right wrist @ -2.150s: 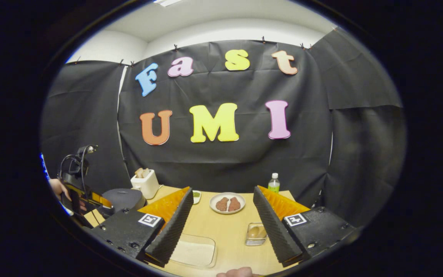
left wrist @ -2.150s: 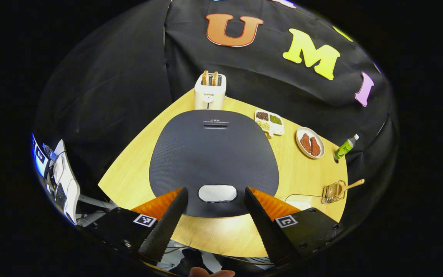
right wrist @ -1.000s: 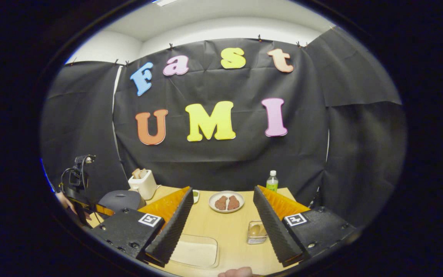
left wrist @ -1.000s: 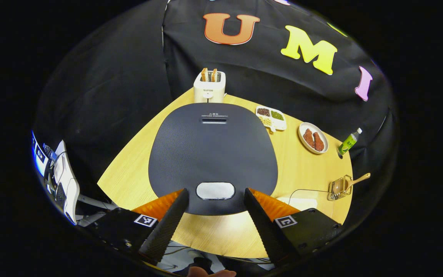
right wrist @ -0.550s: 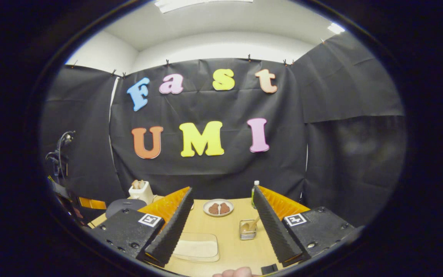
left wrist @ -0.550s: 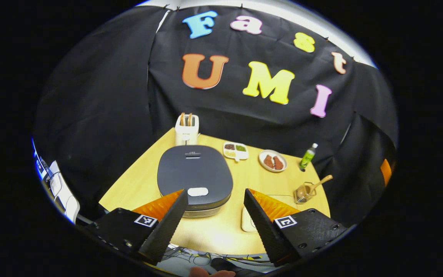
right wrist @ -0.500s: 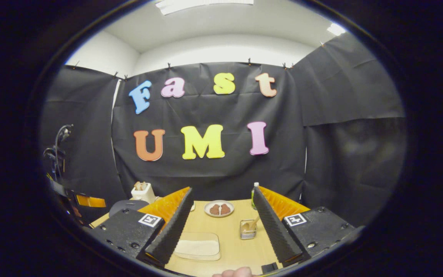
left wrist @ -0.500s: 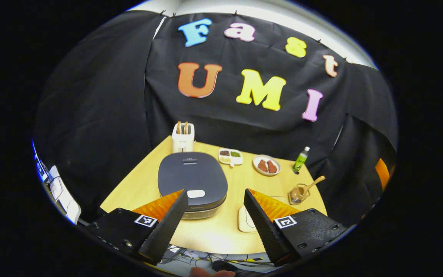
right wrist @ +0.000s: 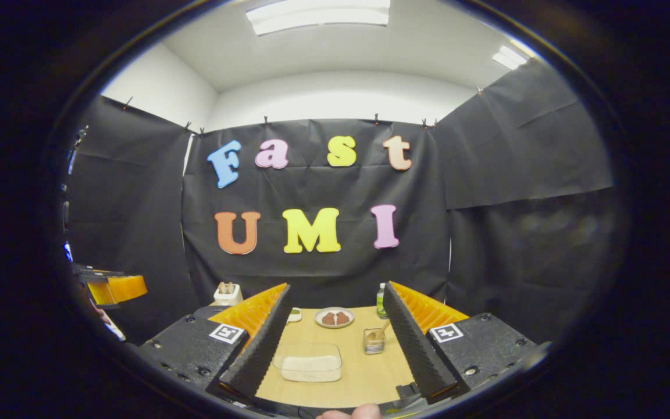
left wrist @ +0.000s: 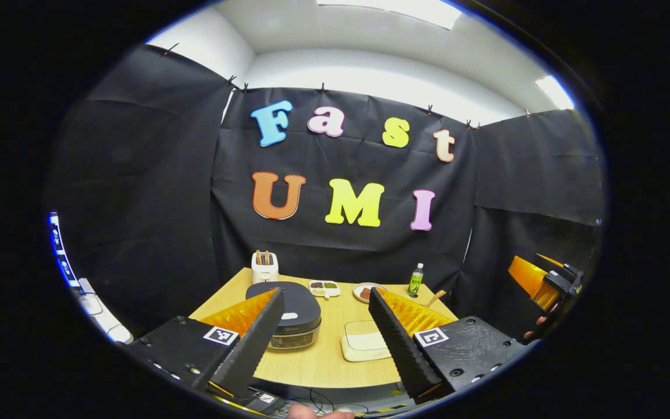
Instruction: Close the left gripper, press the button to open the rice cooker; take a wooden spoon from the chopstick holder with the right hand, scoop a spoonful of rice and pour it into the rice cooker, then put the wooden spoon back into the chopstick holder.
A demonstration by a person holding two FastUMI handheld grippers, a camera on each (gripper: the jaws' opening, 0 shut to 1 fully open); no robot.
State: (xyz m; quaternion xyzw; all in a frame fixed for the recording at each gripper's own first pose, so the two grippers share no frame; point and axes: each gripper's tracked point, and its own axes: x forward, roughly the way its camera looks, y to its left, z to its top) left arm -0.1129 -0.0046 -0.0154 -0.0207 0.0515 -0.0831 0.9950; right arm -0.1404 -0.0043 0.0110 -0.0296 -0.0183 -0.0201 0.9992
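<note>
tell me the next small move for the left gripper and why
Probably shut the left gripper first, then bring it forward and down to the pale button on the rice cooker. Its fingers stand apart and empty, held back from the table, and the cooker's lid is still down, so the press seems not done.

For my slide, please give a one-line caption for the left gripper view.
Open left gripper held back from the table, facing the closed rice cooker.
</note>
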